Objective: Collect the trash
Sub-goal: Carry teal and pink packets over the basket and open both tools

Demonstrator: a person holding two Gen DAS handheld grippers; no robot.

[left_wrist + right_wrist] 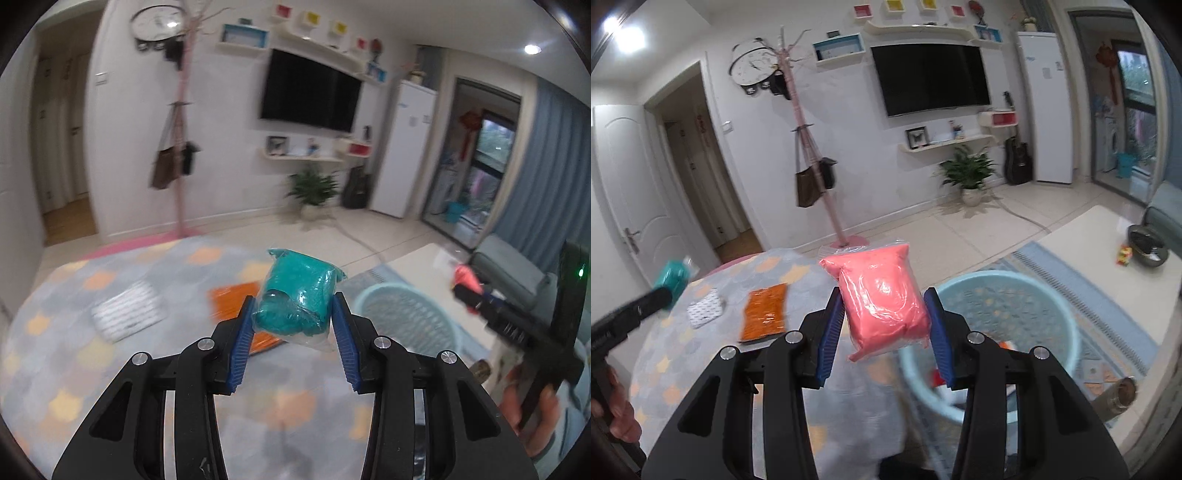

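Observation:
My left gripper (293,308) is shut on a teal packet in clear plastic (297,295), held up above the patterned tablecloth. My right gripper (884,308) is shut on a pink packet in clear plastic (882,299), held beside the light blue basket (1052,295). In the left wrist view the same basket (410,314) lies to the right, with the right gripper (467,282) and its pink packet past it. The right wrist view shows the teal packet (674,277) at far left. On the cloth lie an orange packet (764,314) and a white patterned packet (703,313).
A round table with a grey cloth (701,369) fills the foreground. A white low table (1108,266) at right carries a dark bowl (1147,245) and a small wrapper (1124,254). A pink coat stand (812,166), a potted plant (967,173) and a metal cylinder (1123,397) are nearby.

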